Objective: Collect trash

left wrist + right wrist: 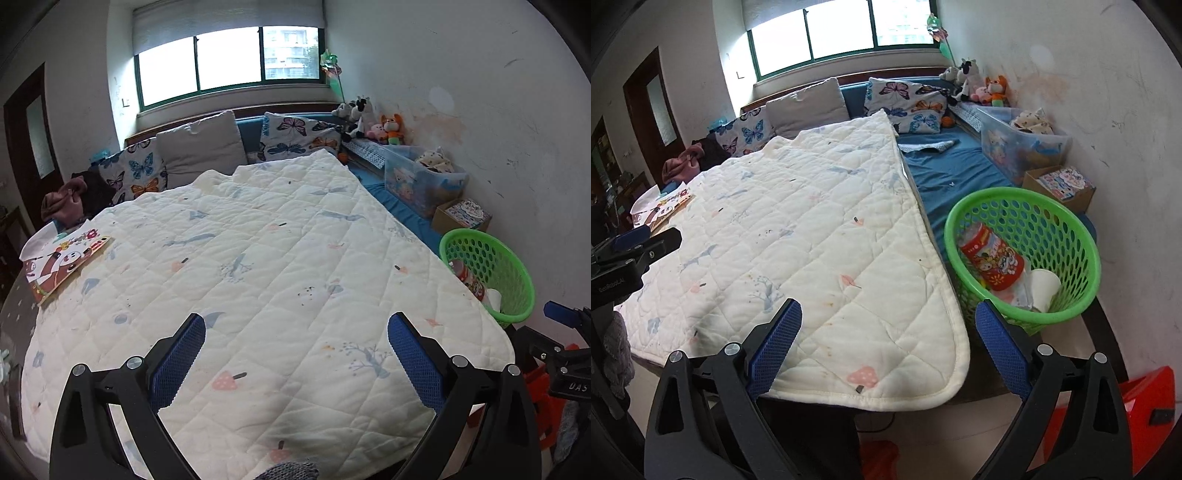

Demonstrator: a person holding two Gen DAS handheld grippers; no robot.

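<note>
- The left hand-held gripper (296, 360) hovers over the near end of the bed with its blue-padded black fingers (183, 360) spread wide and nothing between them.
- The right hand-held gripper (888, 347) is likewise wide open and empty, above the near right corner of the quilt, with the basket just beyond its right finger (999, 350).
- The trash lies in a round green perforated plastic basket (1067, 229): a red printed paper snack cup (991, 260), a plain white paper cup (1045, 286) and some crumpled clear plastic wrap (1021, 295) under them.
- The basket stands on the bed's near right corner, beside the quilt's edge and close to the wall.
- The red cup lies on its side, its long axis running from upper left to lower right, wide mouth lower right; the white cup lies just beside it, mouth up and left.
- A white quilted blanket with small pastel prints (258, 277) covers most of the bed; a colourful cartoon picture book (62, 264) rests on its left edge.
- To the quilt's right a blue bedsheet (953, 173) shows, with a clear plastic storage bin (1023, 144) and a brown cardboard box of printed cards (1062, 186) along the wall behind the basket.
- Butterfly-print pillows (299, 136), a grey cushion (201, 146) and plush toys (373, 122) line the head of the bed below the window.
- A red plastic object (1145, 410) sits on the floor at the near right.
</note>
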